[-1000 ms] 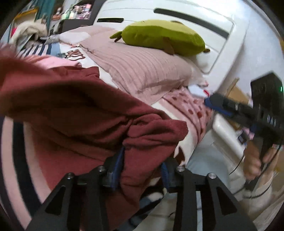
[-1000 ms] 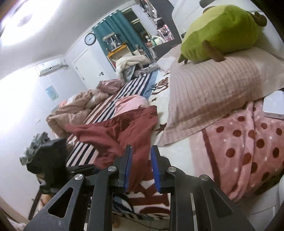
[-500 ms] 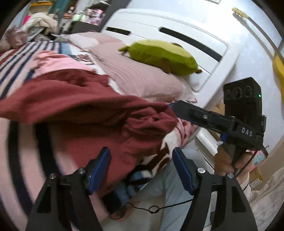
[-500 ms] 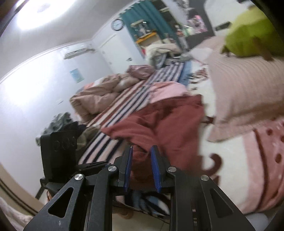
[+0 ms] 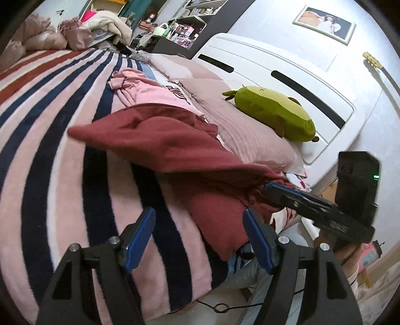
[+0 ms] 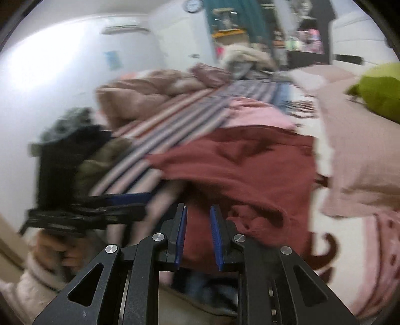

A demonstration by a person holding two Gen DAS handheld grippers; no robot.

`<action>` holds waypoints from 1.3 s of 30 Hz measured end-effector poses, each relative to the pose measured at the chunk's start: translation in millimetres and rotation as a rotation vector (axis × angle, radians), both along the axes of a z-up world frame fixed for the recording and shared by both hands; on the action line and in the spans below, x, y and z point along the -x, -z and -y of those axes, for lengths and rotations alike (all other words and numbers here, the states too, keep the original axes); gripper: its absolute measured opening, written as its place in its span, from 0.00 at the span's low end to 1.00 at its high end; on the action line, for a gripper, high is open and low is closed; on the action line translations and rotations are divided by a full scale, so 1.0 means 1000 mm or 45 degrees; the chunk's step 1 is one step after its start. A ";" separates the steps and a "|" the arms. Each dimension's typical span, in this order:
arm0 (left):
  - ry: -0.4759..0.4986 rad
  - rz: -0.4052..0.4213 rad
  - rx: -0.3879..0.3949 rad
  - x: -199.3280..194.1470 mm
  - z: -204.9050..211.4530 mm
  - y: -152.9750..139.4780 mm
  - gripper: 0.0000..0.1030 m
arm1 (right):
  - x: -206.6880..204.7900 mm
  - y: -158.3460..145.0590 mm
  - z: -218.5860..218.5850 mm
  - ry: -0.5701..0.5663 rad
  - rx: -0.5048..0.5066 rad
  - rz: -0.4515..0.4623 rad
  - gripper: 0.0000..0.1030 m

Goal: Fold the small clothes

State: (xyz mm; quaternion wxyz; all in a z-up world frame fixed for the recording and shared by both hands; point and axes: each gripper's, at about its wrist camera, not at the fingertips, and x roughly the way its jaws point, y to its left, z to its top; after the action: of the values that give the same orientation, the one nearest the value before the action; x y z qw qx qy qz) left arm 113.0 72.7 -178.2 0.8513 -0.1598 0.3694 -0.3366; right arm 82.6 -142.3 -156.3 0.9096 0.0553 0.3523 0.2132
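the left gripper (image 5: 197,240) has its blue fingers (image 5: 138,237) wide apart with nothing between them, above the stripy blanket (image 5: 50,140) on the bed. a dark red top (image 5: 175,147) lies bunched on the blanket. the right gripper (image 5: 271,191) comes in from the right and pinches the red top's edge. behind it lie a pink top (image 5: 147,87), a pink pillow (image 5: 240,130) and a green plush toy (image 5: 272,112).

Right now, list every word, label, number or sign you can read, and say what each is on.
None can be read.
White marking on the right tongs, whose jaws are closing on the maroon garment: blurred.
Dark lettering on the white bedding: partly hidden, unreadable.
Wall clock: numerals blurred.
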 end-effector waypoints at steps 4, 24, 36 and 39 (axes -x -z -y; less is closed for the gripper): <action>0.050 -0.043 0.052 -0.006 0.015 0.009 0.67 | -0.003 0.020 0.035 0.142 -0.017 -0.103 0.08; -0.205 0.007 -0.058 0.003 -0.043 -0.005 0.59 | -0.038 -0.044 -0.060 -0.290 0.350 0.070 0.66; -0.303 0.045 0.022 0.024 -0.095 -0.006 0.61 | -0.099 0.034 -0.144 -0.260 0.907 -0.017 0.58; -0.286 0.041 0.031 0.021 -0.094 -0.005 0.61 | -0.109 0.017 -0.124 -0.183 0.820 -0.017 0.23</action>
State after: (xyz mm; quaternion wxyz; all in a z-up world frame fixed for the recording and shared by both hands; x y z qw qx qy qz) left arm 91.9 166.7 -172.9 0.8875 -0.2051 0.3312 -0.2461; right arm 191.9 -18.2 -173.7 0.8606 -0.2587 0.4107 0.1544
